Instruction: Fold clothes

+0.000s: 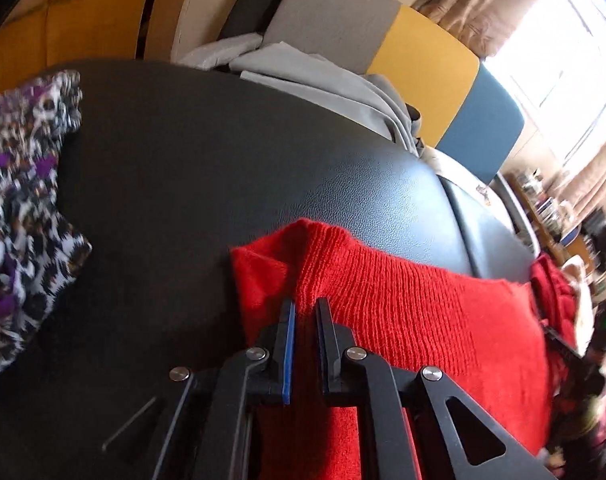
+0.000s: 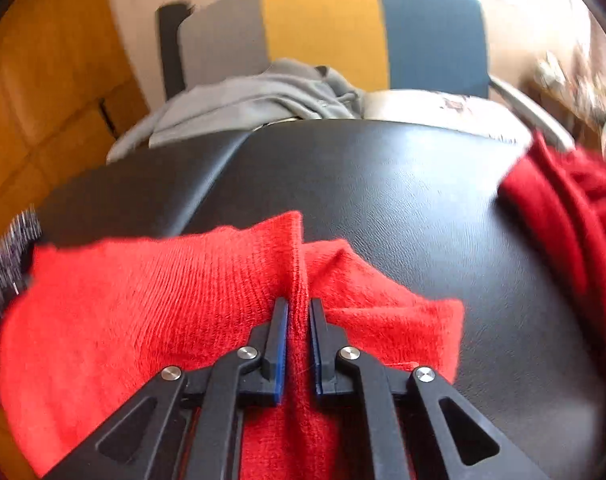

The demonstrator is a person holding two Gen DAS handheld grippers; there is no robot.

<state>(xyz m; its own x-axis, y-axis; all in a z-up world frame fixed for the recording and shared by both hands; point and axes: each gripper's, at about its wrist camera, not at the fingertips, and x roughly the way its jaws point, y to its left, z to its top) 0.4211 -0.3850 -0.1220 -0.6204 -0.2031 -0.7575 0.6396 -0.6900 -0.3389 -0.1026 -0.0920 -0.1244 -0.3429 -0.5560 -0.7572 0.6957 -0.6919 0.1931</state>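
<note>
On the black padded table (image 1: pixel 231 168), I am working from left to right. At the far left edge, an animal-print garment (image 1: pixel 23 208) is lying apart from the work area. Next, I am holding the left gripper (image 1: pixel 305 312) nearly closed, its jaws pinching a raised fold at the left end of the red knit sweater (image 1: pixel 403 304). That sweater is lying spread across the near part of the table. Further right, I am holding the right gripper (image 2: pixel 299 312) nearly closed on a ridge of the same knit. Behind the table, a grey hoodie (image 2: pixel 263 92) is resting on a striped seat (image 2: pixel 323 28).
</note>
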